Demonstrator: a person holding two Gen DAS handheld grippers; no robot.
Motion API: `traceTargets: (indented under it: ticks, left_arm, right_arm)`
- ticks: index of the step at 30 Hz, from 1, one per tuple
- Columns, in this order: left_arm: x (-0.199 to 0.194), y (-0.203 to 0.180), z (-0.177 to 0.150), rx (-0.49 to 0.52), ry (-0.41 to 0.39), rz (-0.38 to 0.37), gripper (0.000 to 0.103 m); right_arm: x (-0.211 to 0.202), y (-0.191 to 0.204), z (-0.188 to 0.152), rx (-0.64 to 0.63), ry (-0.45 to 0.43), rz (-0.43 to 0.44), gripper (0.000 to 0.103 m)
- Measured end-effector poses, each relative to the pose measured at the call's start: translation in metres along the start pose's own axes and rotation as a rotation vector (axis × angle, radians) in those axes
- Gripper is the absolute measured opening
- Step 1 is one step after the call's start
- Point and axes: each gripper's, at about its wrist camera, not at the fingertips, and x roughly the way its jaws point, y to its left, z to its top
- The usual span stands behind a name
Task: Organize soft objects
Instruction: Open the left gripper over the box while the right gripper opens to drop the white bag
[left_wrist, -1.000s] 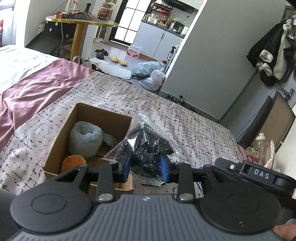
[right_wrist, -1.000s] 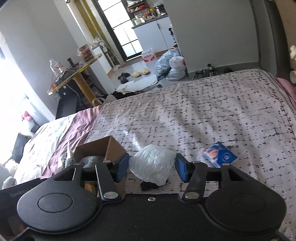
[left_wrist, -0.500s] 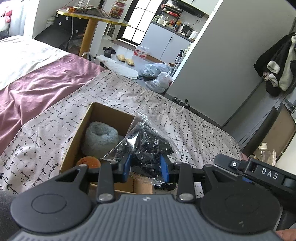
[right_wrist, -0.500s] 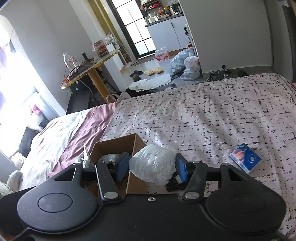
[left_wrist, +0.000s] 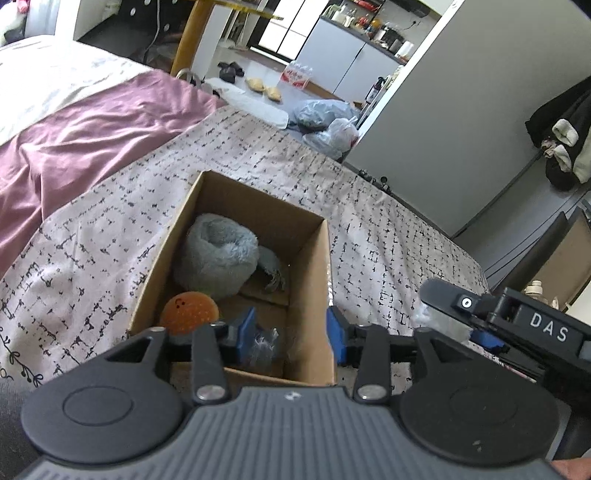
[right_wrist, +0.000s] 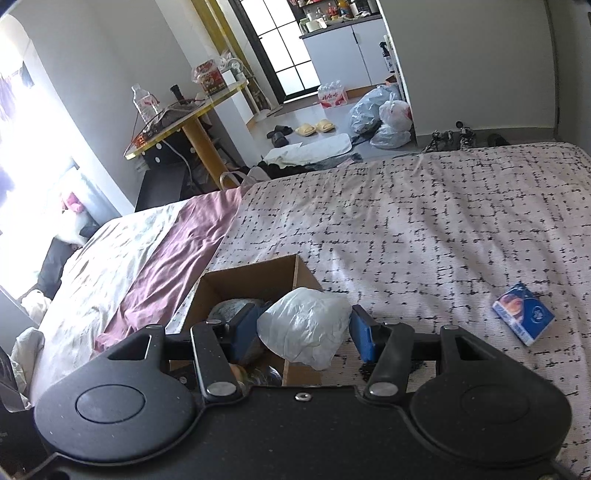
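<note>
An open cardboard box (left_wrist: 314, 273) sits on the patterned bed cover. Inside lie a grey fluffy roll (left_wrist: 218, 254), an orange ball (left_wrist: 190, 312) and a clear bag of dark items (left_wrist: 264, 347) at the near end. My left gripper (left_wrist: 290, 336) is open just above the box's near end, over that bag. My right gripper (right_wrist: 304, 332) is shut on a white plastic bag (right_wrist: 306, 326), held over the right wall of the box (right_wrist: 258, 275).
A blue tissue pack (right_wrist: 522, 317) lies on the bed to the right. A purple sheet (left_wrist: 74, 129) covers the bed to the left. The right gripper's body (left_wrist: 517, 321) shows close on the right in the left wrist view. A small dark item (right_wrist: 365, 371) lies by the box.
My left gripper opened and the clear bag of dark items dropped into the box. My right gripper carried the white bag left, over the box edge.
</note>
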Motion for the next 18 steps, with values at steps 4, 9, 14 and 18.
traceTargets:
  ticks: [4, 9, 14, 18]
  left_arm:
    - [-0.002, 0.011, 0.005, -0.023, -0.005, 0.017, 0.051]
    - [-0.009, 0.023, 0.014, -0.043, -0.015, 0.043, 0.063]
    - [-0.012, 0.035, 0.023, -0.058, -0.019, 0.096, 0.074]
    - [-0.014, 0.044, 0.028, -0.062, -0.018, 0.152, 0.077]
  right_arm:
    - [0.011, 0.012, 0.001, -0.016, 0.016, 0.012, 0.054]
    - [0.024, 0.026, 0.001, -0.022, 0.028, 0.014, 0.054]
    - [0.032, 0.039, 0.002, -0.021, 0.04, 0.027, 0.054]
    - [0.034, 0.047, 0.005, -0.003, 0.031, 0.031, 0.065]
